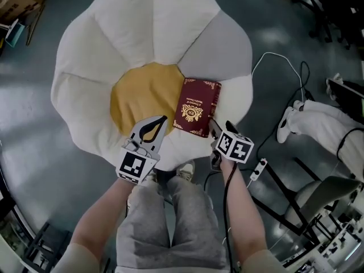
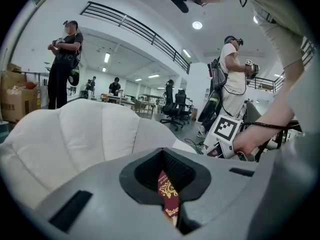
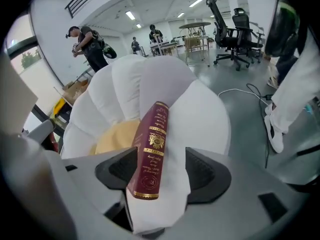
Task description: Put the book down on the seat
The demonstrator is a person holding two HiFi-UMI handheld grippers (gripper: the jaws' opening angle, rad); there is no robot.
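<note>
Grey concrete floor spreads beneath a large flower-shaped seat, its puffed petals white (one at the right rear is pale grey) around a yellow centre. A person in grey trousers stands at the seat's front edge with a gripper in each hand.

The left gripper hangs over the front edge of the yellow centre. Its jaws are brought together to a point with nothing between them. Its own view shows only a thin slit, through which a strip of the book's cover appears.

The right gripper sits at the seat's front right edge, jaws spread wide. In its own view the book lies in the gap with its spine close by the left pad. White cushion shows between the book and the right pad, so the jaws do not clamp it.

The dark red book, gilt on its cover, lies flat and face up on the seat. It rests along the right edge of the yellow centre and on the white petals beside it. A white cable loops over the floor off the seat's right edge.
</note>
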